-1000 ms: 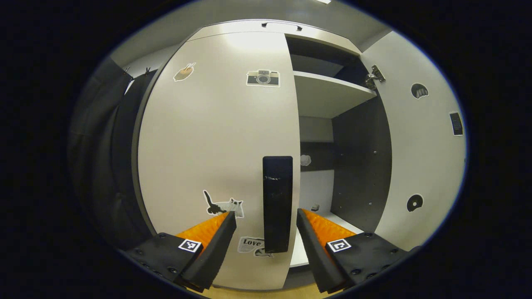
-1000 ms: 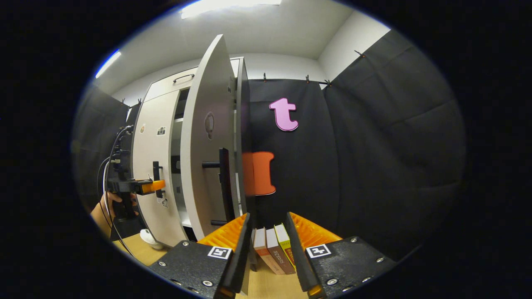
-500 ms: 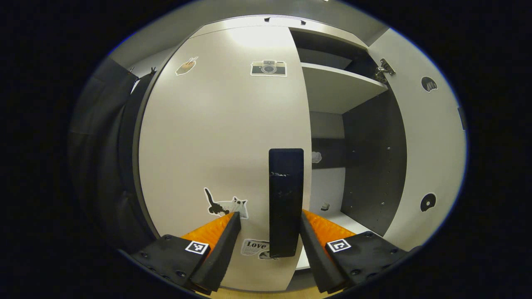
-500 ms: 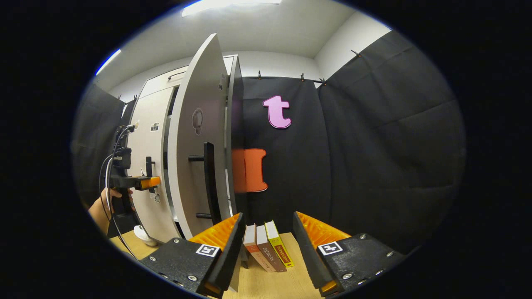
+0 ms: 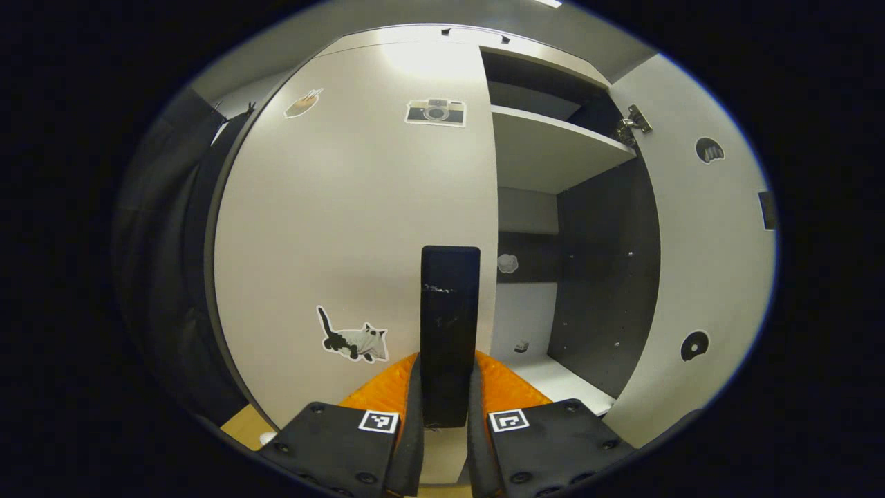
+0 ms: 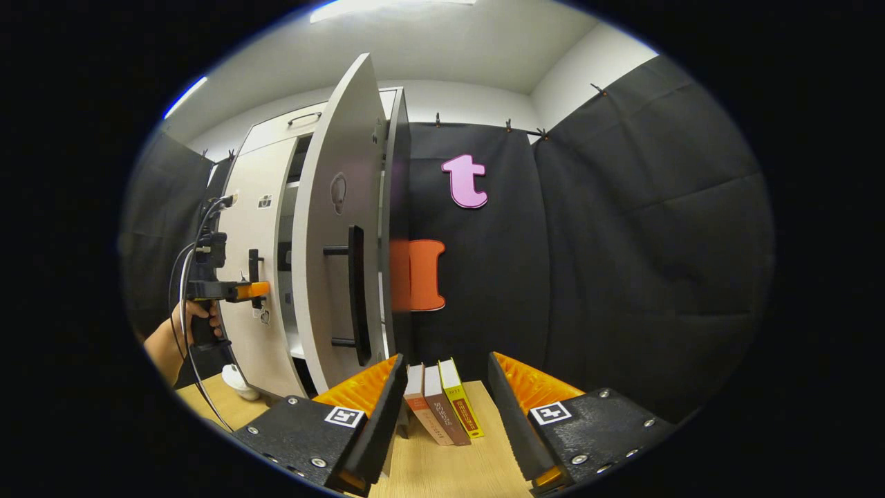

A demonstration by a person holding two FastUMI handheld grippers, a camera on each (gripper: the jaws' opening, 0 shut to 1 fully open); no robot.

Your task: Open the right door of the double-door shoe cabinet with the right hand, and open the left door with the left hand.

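Nearest, the left hand-held gripper point(image 5: 446, 408) was clenched on the black bar handle point(image 5: 449, 325) of the left door point(image 5: 346, 228), which sat closed at the cabinet front. The handle looked rigid and smooth, a sound hold; the door should swing lightly on its hinges. The right hand-held gripper point(image 6: 446, 408) hung released, and farther off the right door point(image 6: 332, 228) stood open.

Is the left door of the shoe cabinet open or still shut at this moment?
Shut. The left door lies flush with the cabinet front, while the left gripper clamps its black handle.
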